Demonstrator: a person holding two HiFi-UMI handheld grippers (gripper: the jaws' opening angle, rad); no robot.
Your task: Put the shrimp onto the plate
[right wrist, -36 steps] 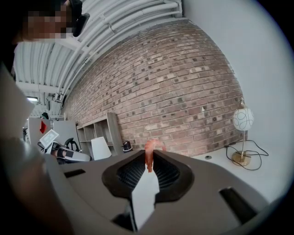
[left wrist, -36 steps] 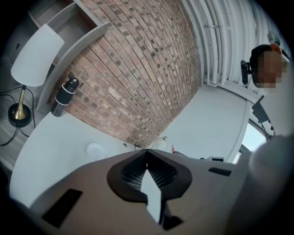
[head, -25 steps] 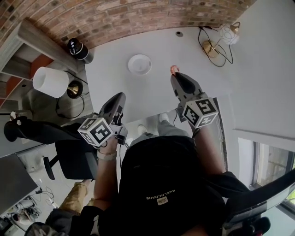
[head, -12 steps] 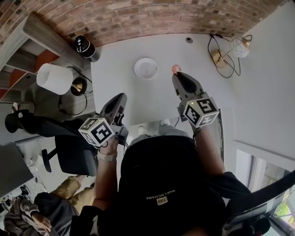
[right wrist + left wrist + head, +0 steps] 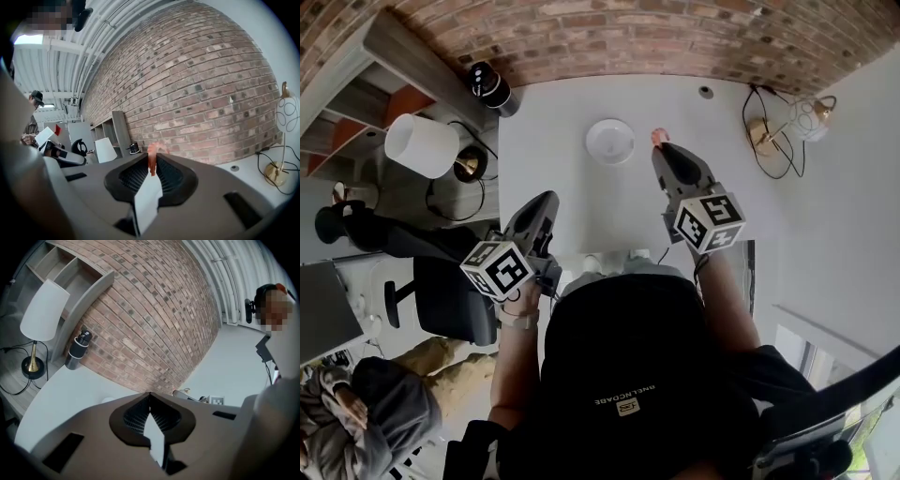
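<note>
Nearest: left gripper [image 5: 545,199], held low at the table's [image 5: 581,202] near edge. Jaws pressed together, nothing between them; its own view confirms this [image 5: 150,397]. Idle, pointing out over the bare tabletop.

Further out: right gripper [image 5: 662,150], raised and aimed toward the brick wall [image 5: 609,37]. Jaws clamped on the shrimp [image 5: 657,137], which in the right gripper view [image 5: 152,161] shows as a thin orange-pink strip [image 5: 152,158] pinched at the tips, its curled end sticking out above the pads.

Beyond and to its left: small round white plate [image 5: 610,141], nothing on it. Shrimp sits near the rim but off to the right side, not over the plate. Height above the table cannot be read.

Far edge: dark cylinder [image 5: 490,86] at the left corner, brass lamp with cable [image 5: 766,138] to the right, white lampshade [image 5: 422,145] off the table on the left.

Risks, as judged:
- Grip looks narrow, taken at the very tips; a quick sideways swing could let the shrimp slide out.
- Letting go before the shrimp is over the plate drops it on the table.
- The plate is small and shallow; a release from high up could bounce the shrimp off.
</note>
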